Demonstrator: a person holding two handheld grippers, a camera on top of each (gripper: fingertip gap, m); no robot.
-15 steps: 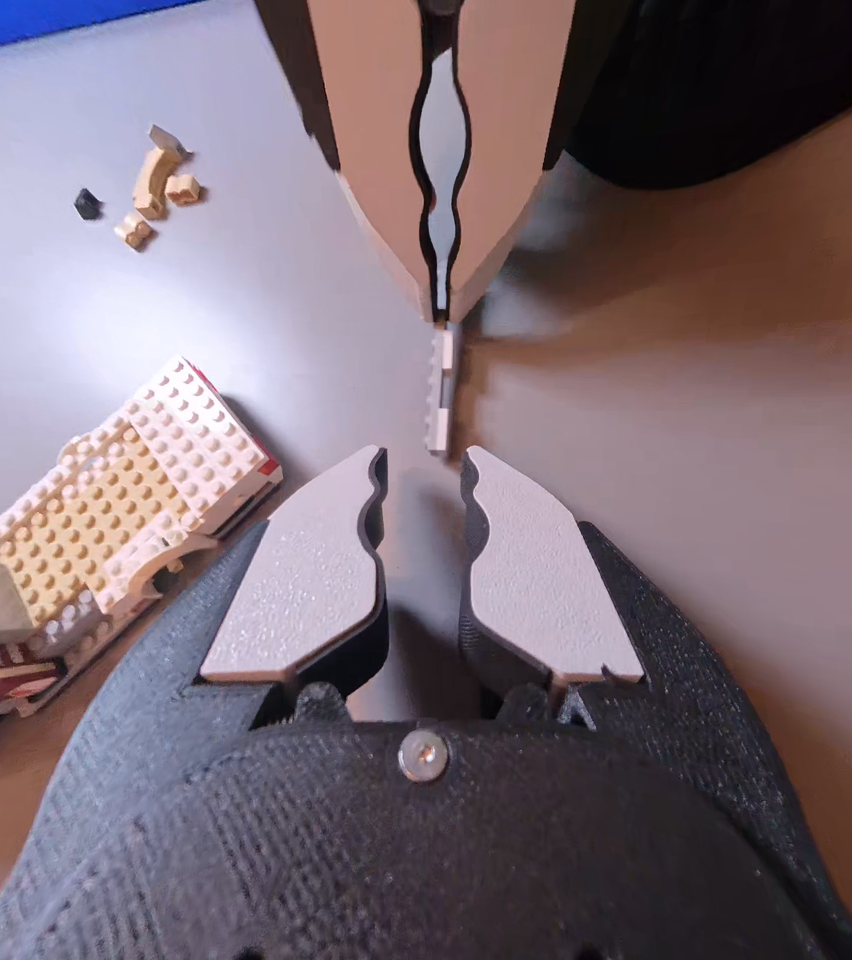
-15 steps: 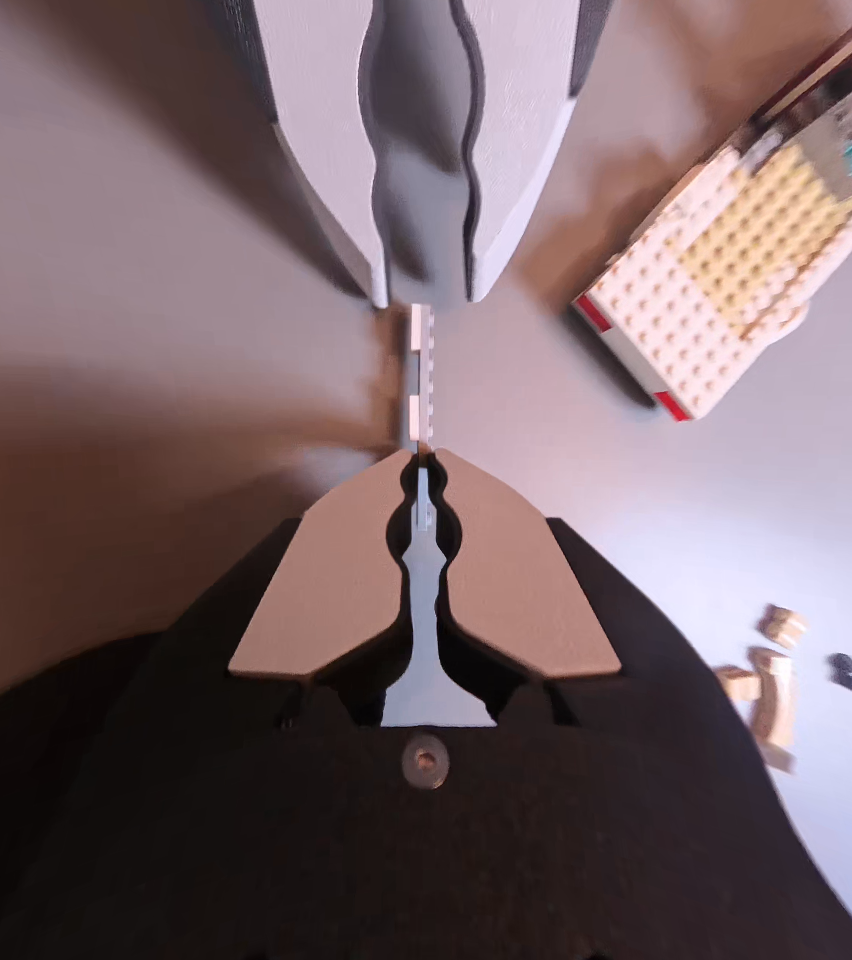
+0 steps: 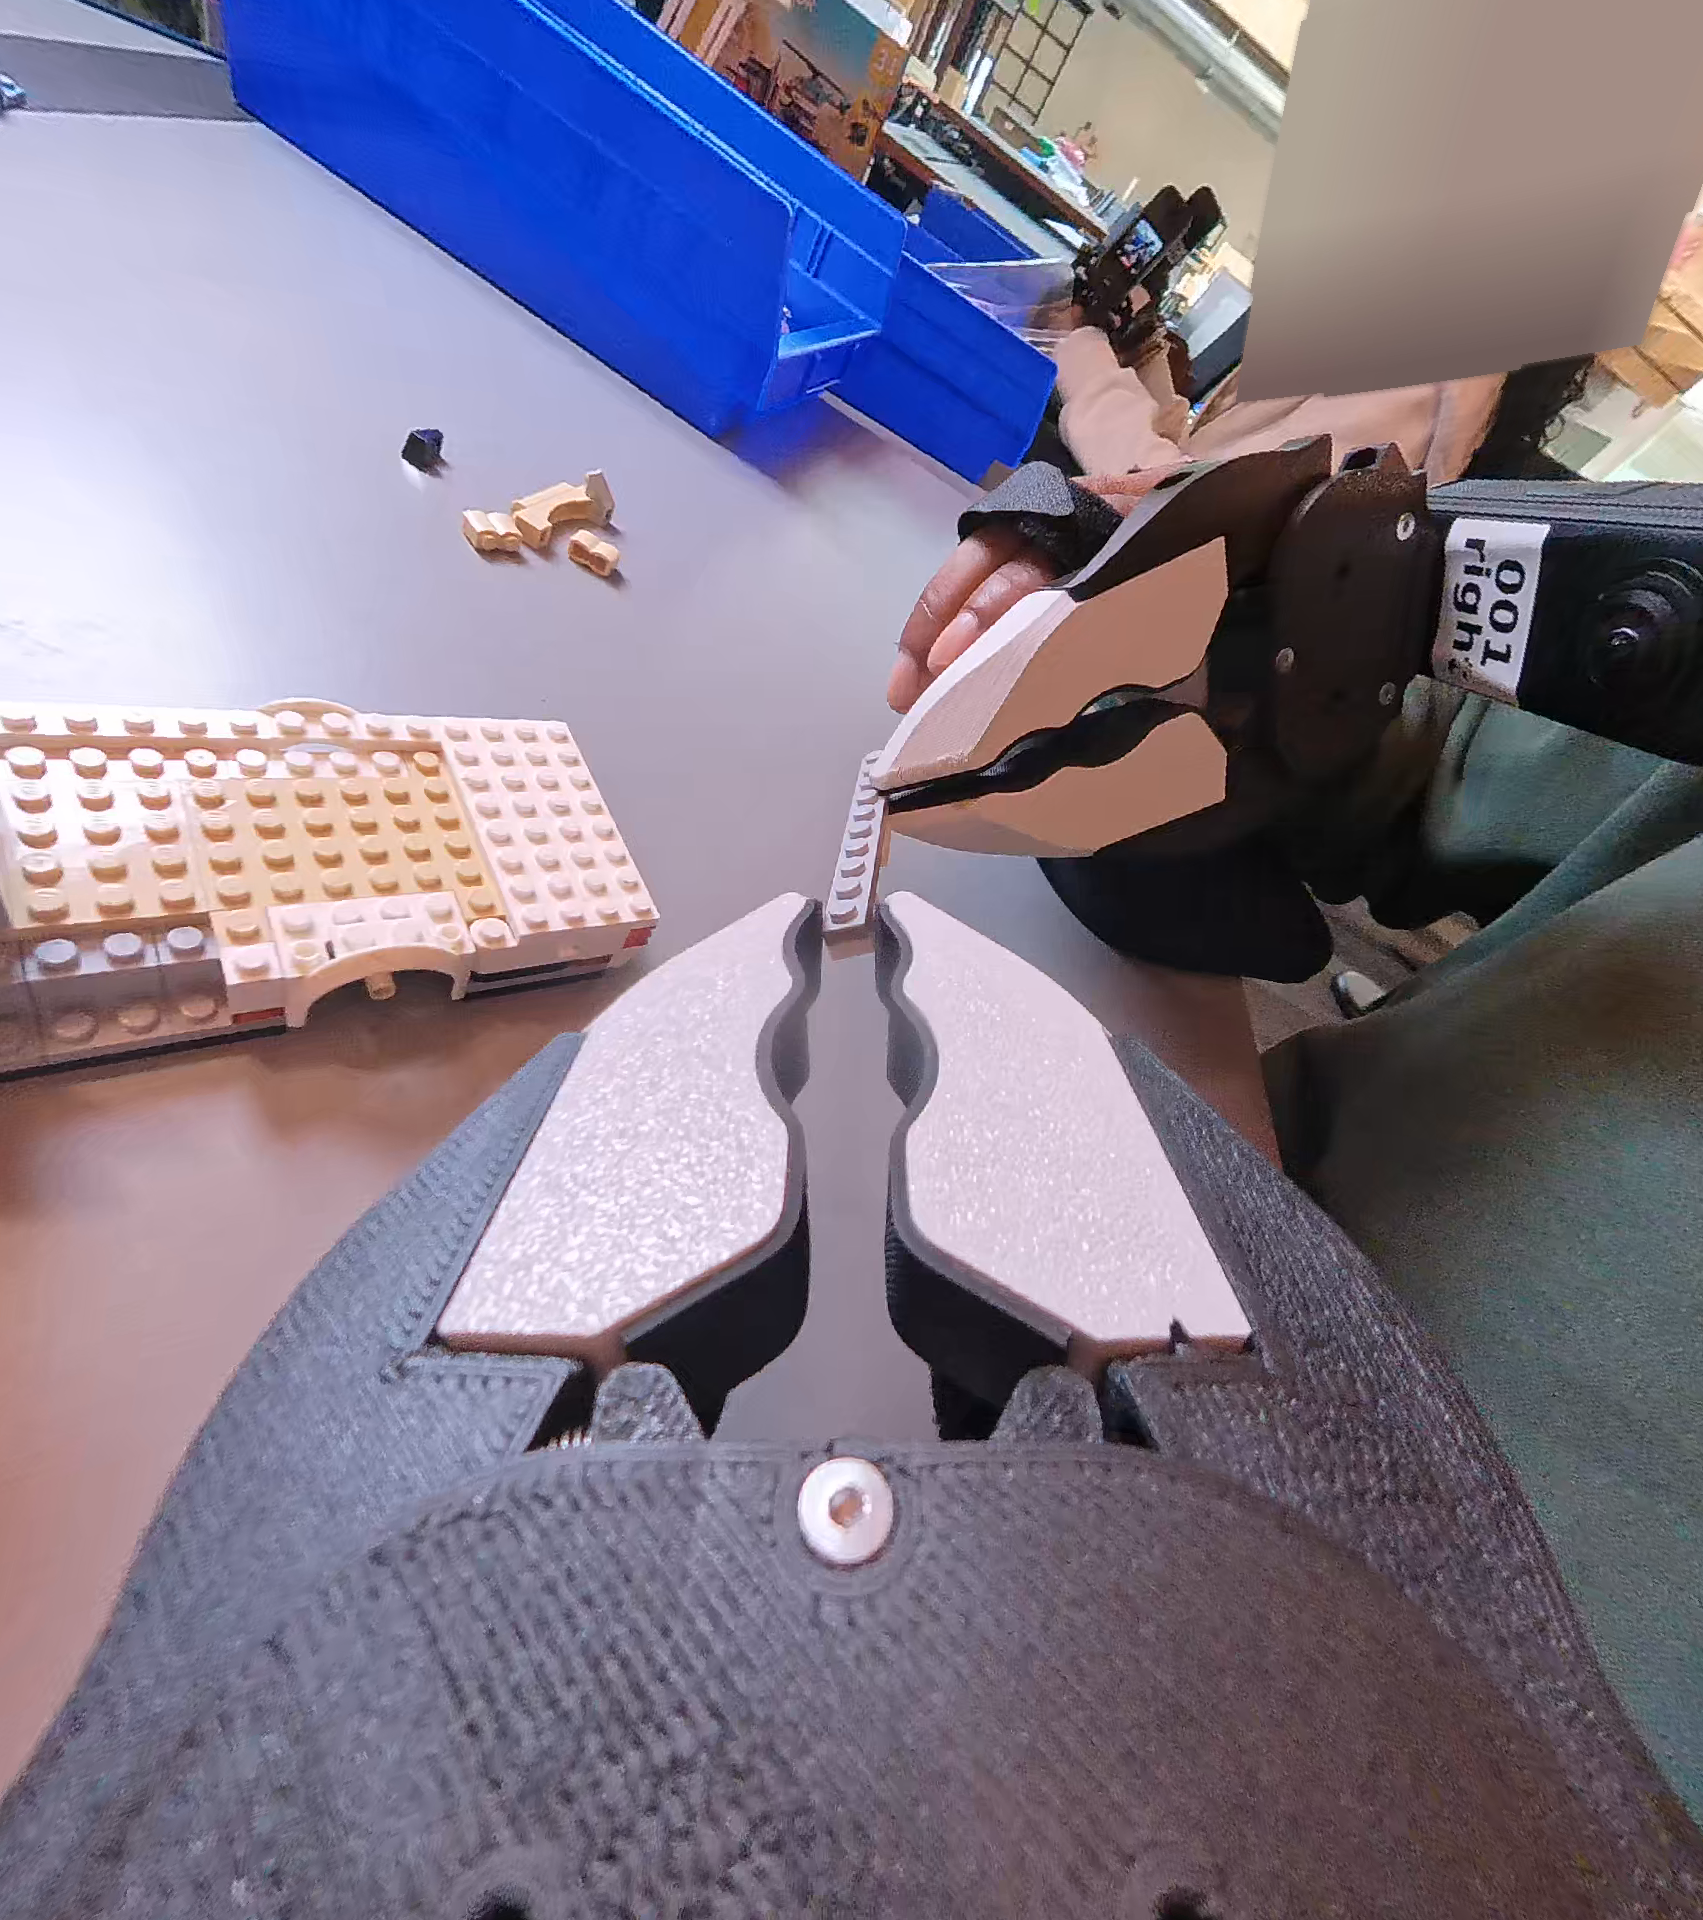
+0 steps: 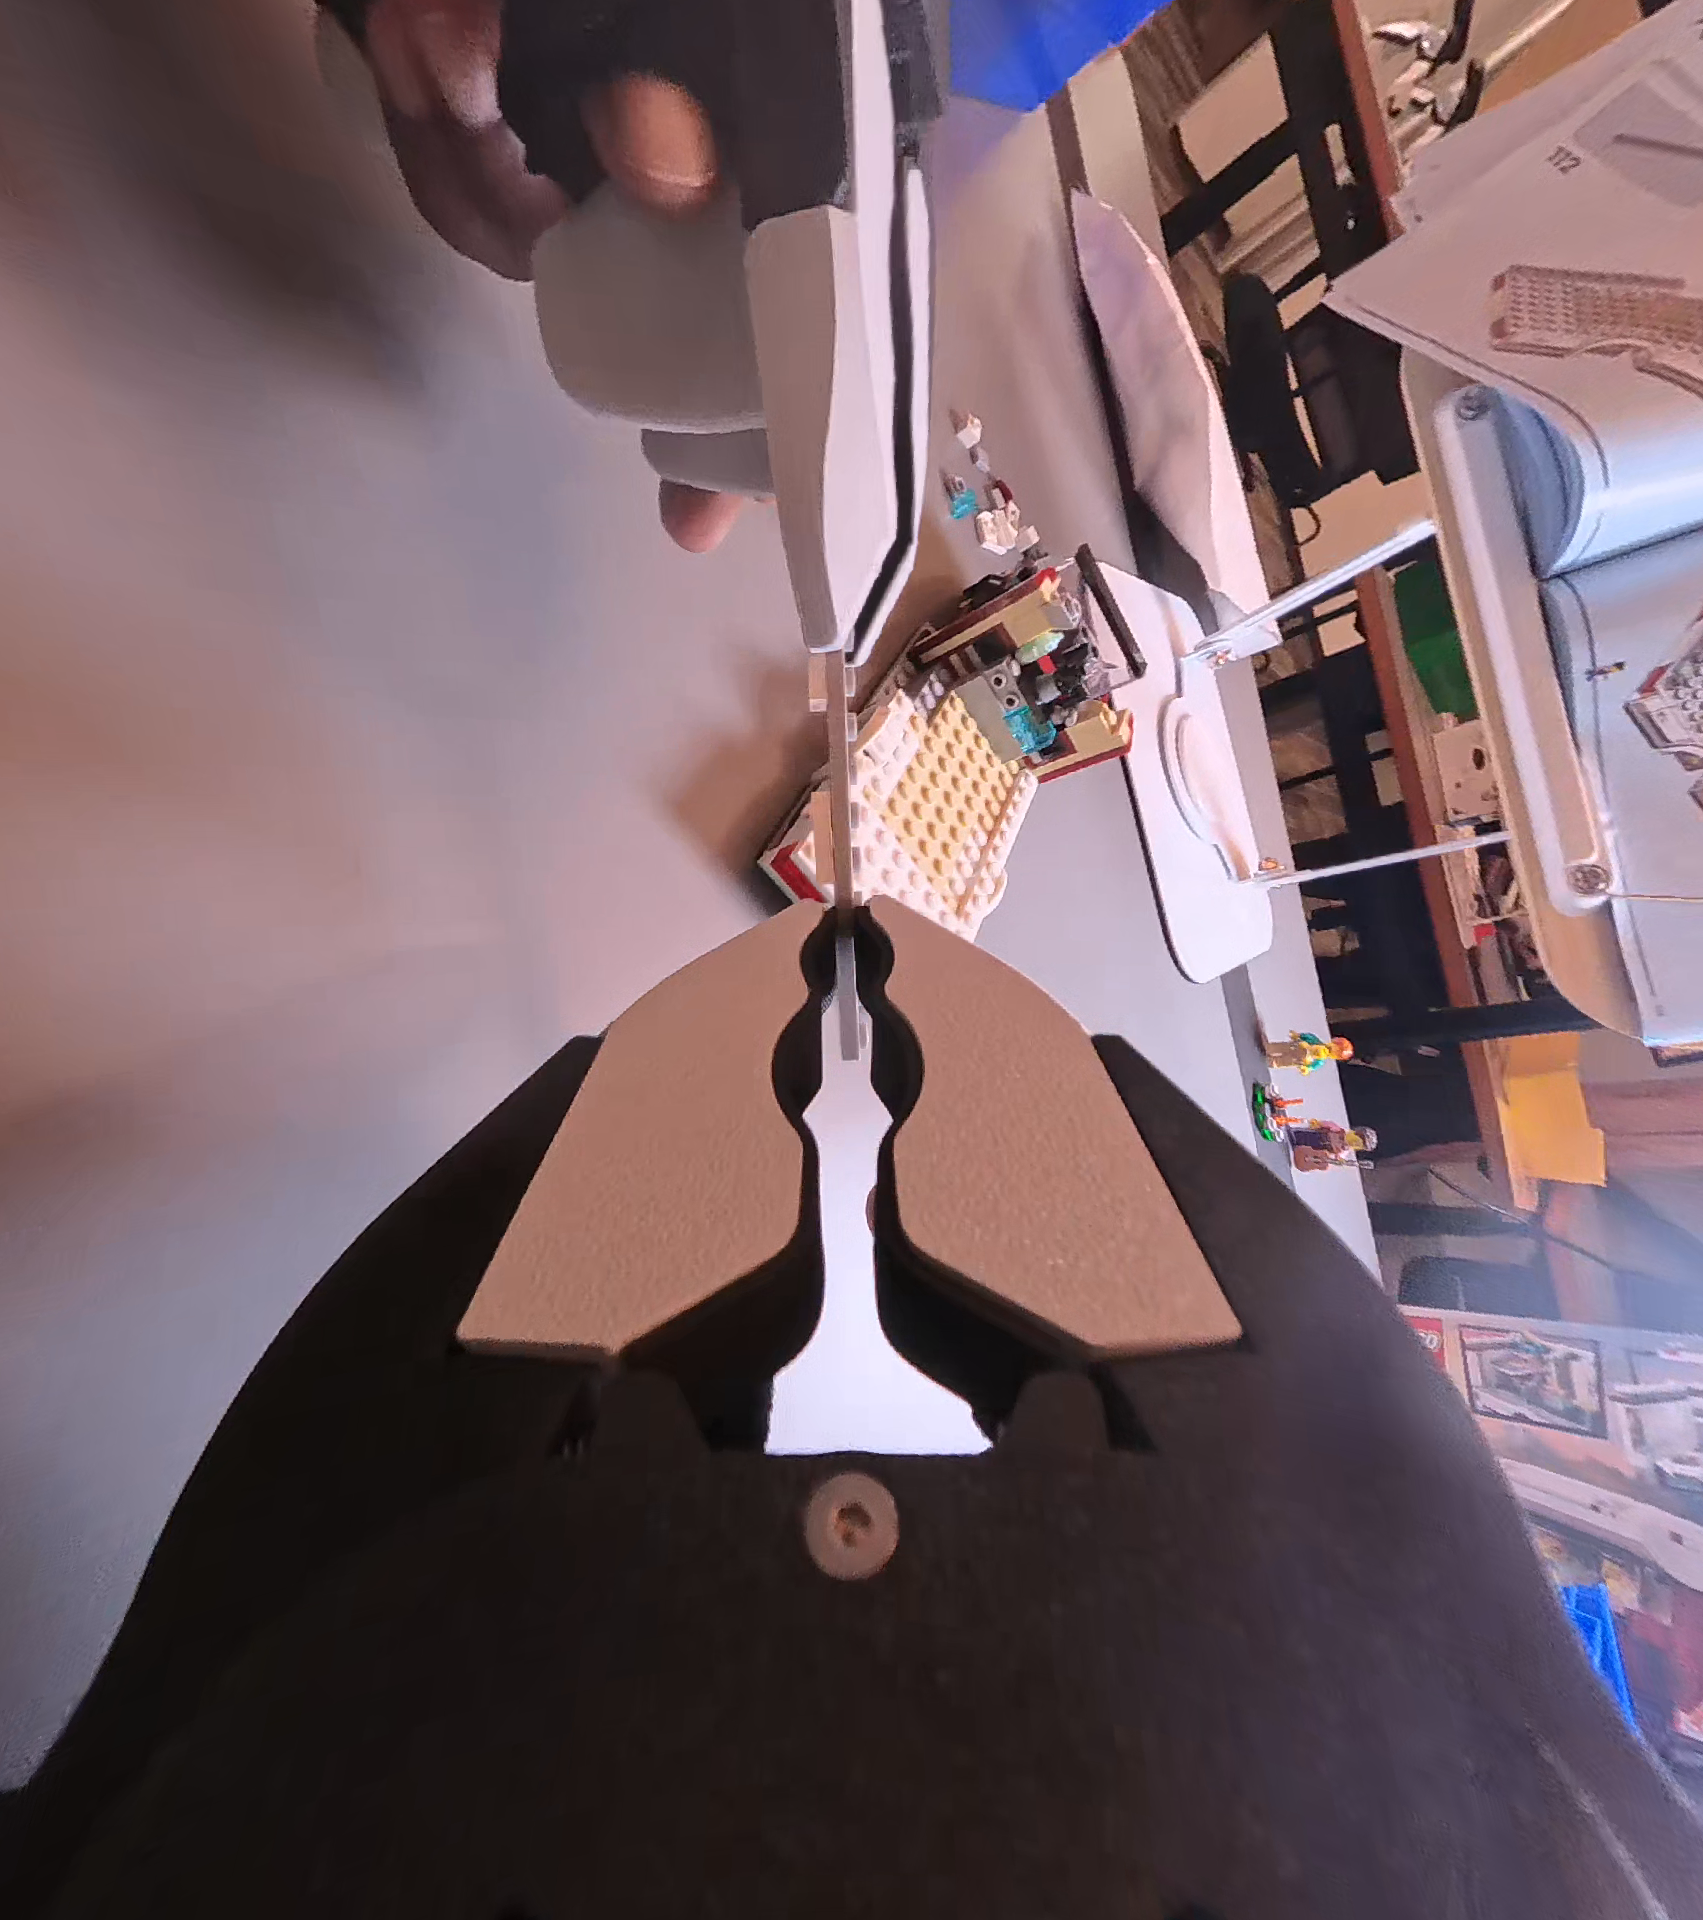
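Observation:
A long, thin light-grey studded plate [image 3: 857,842] hangs above the grey table [image 3: 203,416] between my two grippers. My left gripper [image 3: 847,916] is shut on its near end, with both fingertips against its sides. My right gripper [image 3: 883,792] comes in from the right and is shut on the plate's far end. In the right wrist view the plate [image 4: 836,790] shows edge-on, pinched at my right gripper [image 4: 847,914], and runs up to the left gripper [image 4: 831,655]. A white and tan studded build [image 3: 307,831] lies on the table to the left.
Loose tan pieces [image 3: 546,514] and a small black piece [image 3: 421,447] lie beyond the build. Blue bins [image 3: 618,187] stand along the far edge. An instruction booklet on a stand [image 4: 1657,312], minifigures [image 4: 1309,1049] and small loose pieces [image 4: 992,499] sit past the build [image 4: 940,810]. One gripper's finger ends stand about 5 cm off the other's.
My left gripper moved up to the plate and its jaws narrowed onto the plate's free end. Both views tilted up from looking straight down at the table. The right gripper kept its hold.

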